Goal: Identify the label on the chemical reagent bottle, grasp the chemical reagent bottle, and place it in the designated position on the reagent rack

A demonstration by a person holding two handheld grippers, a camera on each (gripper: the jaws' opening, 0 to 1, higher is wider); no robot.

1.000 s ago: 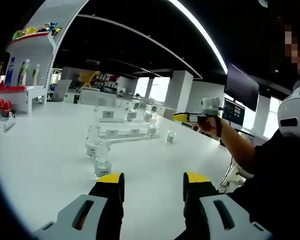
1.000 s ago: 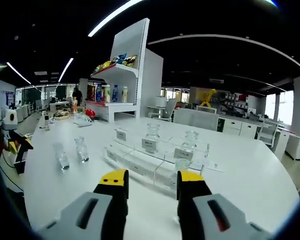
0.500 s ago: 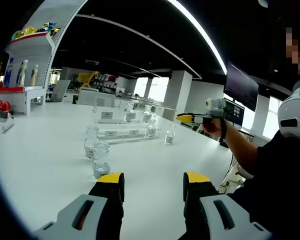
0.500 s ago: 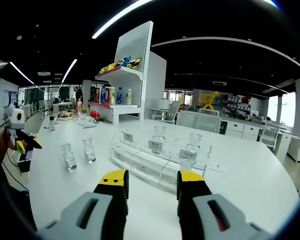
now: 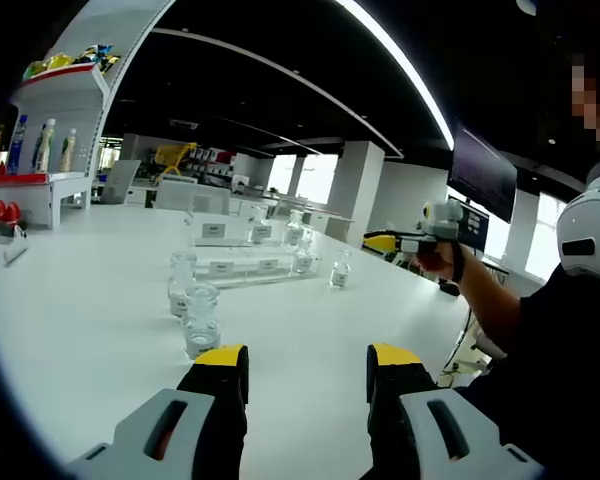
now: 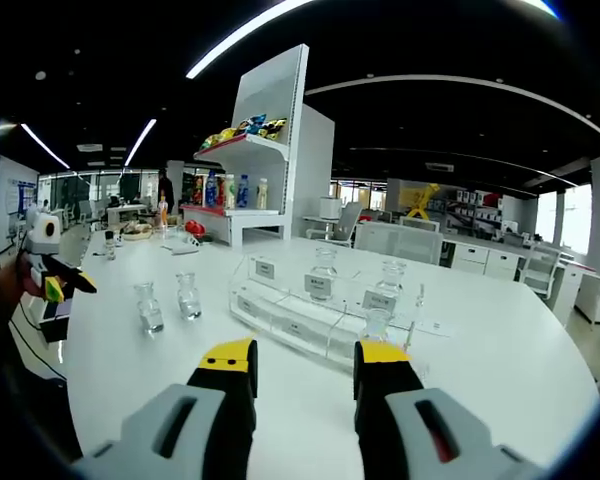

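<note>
A large open hall with dark ceiling and long light strips; a broad white table (image 6: pixel 500 370) spreads under both views.

In the left gripper view, the left gripper (image 5: pixel 308 368) rises from the bottom with yellow-tipped jaws spread wide, nothing between them; just beyond its left jaw stand two small clear bottles (image 5: pixel 201 320), one close behind the other; farther ahead, above the gap between the jaws, lies the clear rack (image 5: pixel 250 262) with white labels on its front, bottles standing on it, and one more bottle (image 5: pixel 339 269) on the table just to its right; to the right of that and at about the same depth, the right gripper (image 5: pixel 378 241) is held out level in a hand (image 5: pixel 442 262), its yellow tip pointing left, its jaws too small to judge there; a white shelf unit (image 5: pixel 55 120) with coloured goods stands far off to the left.

In the right gripper view, the right gripper (image 6: pixel 302 367) shows jaws well apart and holding nothing; the rack (image 6: pixel 315 310) lies just ahead of them, a bottle (image 6: pixel 376 324) at its near right end above the right jaw, two more on its back row; two bottles (image 6: pixel 167 303) stand apart on the table to the left of the left jaw; the left gripper (image 6: pixel 52 287) is at the far left edge; the shelf unit (image 6: pixel 270 150) rises behind.
</note>
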